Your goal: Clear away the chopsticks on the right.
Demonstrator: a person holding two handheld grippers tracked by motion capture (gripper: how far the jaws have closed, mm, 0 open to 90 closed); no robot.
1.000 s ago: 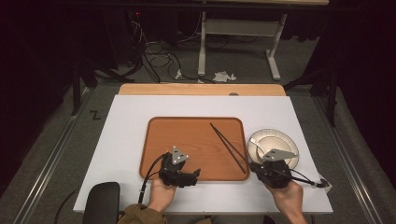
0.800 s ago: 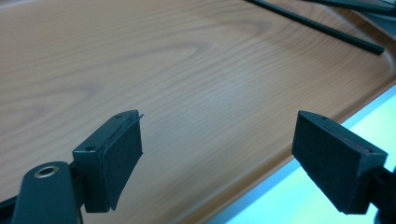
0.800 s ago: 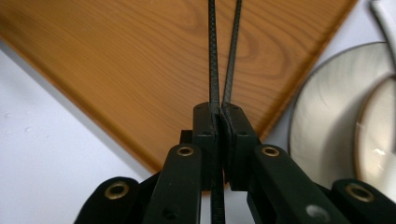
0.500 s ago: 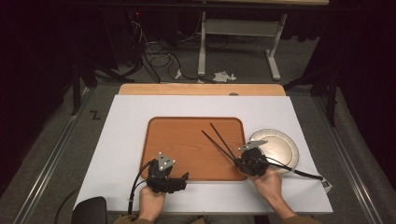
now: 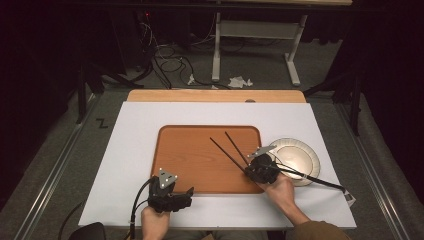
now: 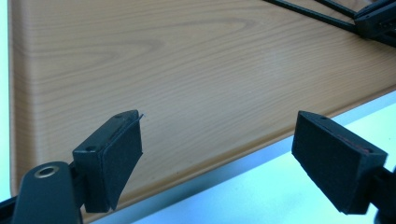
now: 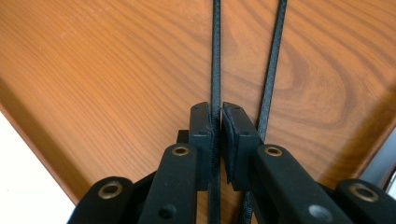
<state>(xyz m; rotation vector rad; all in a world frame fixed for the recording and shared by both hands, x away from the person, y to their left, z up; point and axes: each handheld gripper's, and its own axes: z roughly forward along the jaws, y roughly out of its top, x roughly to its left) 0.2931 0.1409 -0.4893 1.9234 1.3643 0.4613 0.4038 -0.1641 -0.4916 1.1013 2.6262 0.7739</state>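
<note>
The table (image 5: 130, 150) is covered with a white sheet, and on it the wooden tray (image 5: 190, 160) lies in the middle with a pale plate (image 5: 300, 152) just off its right edge. A second ago my right gripper (image 5: 260, 167) was over by the plate and one chopstick lay alone on the tray; now that hand has come left to the tray's near right corner, and two chopsticks (image 5: 227, 147) fan out from it toward the far left across the wood. In the right gripper view the jaws pinch one chopstick (image 7: 215, 56) between the pads, though they have just been easing apart a little, while the second chopstick (image 7: 274, 60) runs just beside the jaw, outside the grip. I take that to mean I am laying the pair down on the tray and am about to let go. My left gripper (image 5: 172, 200) has drawn back toward me to the near left of the tray, and its jaws stand wide with nothing between them. Beyond the table the room is dark, with a grey floor (image 5: 175, 75), loose cables (image 5: 165, 62) and white table legs (image 5: 290, 60) at the far side.
</note>
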